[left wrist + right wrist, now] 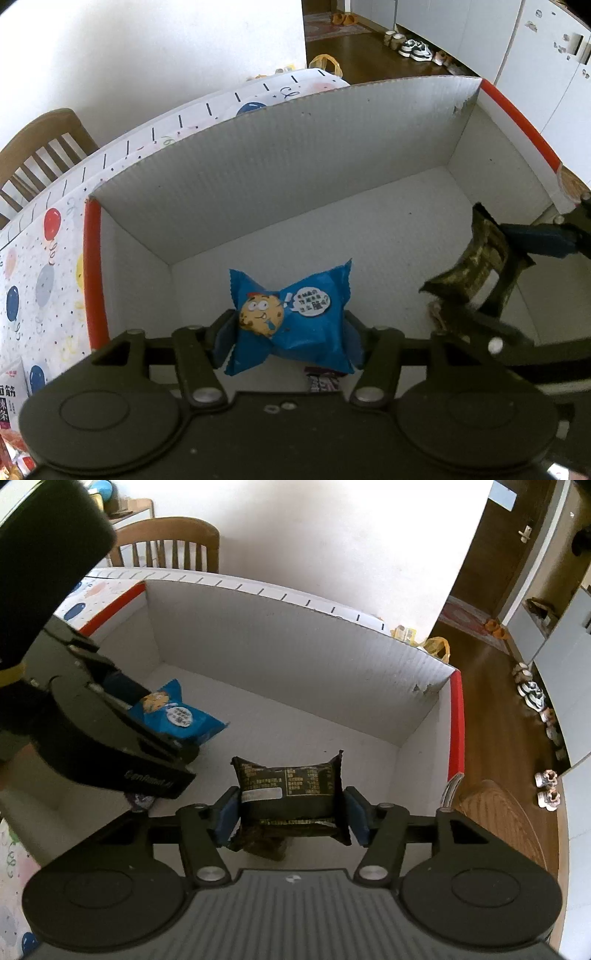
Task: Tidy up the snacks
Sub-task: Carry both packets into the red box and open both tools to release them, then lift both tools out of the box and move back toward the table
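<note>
A blue cookie packet [295,314] with a cartoon cookie on it sits between the pads of my left gripper [291,332], which is shut on its sides, low inside a white corrugated box [295,166] with red edges. My right gripper [291,805] is shut on a dark packet [288,782] printed with small text, held over more dark wrappers [266,845] on the box [295,646] floor. The right wrist view also shows the left gripper [155,709] with the blue packet [181,716]. A purple packet [323,380] lies under the left gripper.
The box stands on a table with a balloon-print cloth [44,258]. A wooden chair [166,542] is behind the table. Another snack packet [11,398] lies outside the box at the left. To the right is wooden floor with shoes [415,50].
</note>
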Demonstrator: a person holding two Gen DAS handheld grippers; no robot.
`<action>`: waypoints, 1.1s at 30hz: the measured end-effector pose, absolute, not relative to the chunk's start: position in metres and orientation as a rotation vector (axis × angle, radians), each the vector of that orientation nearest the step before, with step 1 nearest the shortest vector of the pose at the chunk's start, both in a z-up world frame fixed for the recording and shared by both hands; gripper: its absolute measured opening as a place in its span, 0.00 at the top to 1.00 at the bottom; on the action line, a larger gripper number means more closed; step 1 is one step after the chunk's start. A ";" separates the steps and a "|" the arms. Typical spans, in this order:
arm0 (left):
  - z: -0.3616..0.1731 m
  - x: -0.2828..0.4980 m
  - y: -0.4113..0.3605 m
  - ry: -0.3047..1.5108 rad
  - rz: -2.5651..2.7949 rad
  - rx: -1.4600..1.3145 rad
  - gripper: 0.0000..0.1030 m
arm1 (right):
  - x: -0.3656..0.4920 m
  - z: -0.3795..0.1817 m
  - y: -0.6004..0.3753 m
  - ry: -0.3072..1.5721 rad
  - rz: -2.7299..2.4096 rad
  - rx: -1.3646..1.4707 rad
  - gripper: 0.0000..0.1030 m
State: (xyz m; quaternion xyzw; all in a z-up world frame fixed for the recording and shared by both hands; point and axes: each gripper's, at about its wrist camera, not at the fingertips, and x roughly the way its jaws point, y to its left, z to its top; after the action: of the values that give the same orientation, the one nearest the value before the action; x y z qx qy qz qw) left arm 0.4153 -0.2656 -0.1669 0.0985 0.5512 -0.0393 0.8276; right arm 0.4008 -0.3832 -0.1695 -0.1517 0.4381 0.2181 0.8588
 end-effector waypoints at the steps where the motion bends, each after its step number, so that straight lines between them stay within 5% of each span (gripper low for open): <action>1: -0.166 0.414 -0.266 1.164 -0.082 0.212 0.39 | 0.400 -0.169 -0.384 0.915 0.457 -0.317 0.38; 7: -0.151 0.409 -0.267 1.122 -0.089 0.194 0.24 | 0.396 -0.161 -0.391 0.904 0.444 -0.290 0.37; 16: -0.126 0.394 -0.261 1.062 -0.079 0.166 0.23 | 0.381 -0.140 -0.403 0.856 0.434 -0.252 0.28; 33: -0.062 0.336 -0.239 0.900 -0.080 0.100 0.18 | 0.328 -0.077 -0.414 0.719 0.481 -0.096 0.27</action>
State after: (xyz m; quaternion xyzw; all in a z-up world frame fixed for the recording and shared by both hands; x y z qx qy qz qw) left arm 0.3357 -0.2389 -0.0623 0.0481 0.4346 -0.0384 0.8985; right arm 0.3281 -0.4140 -0.0774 -0.0467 0.3480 0.2332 0.9068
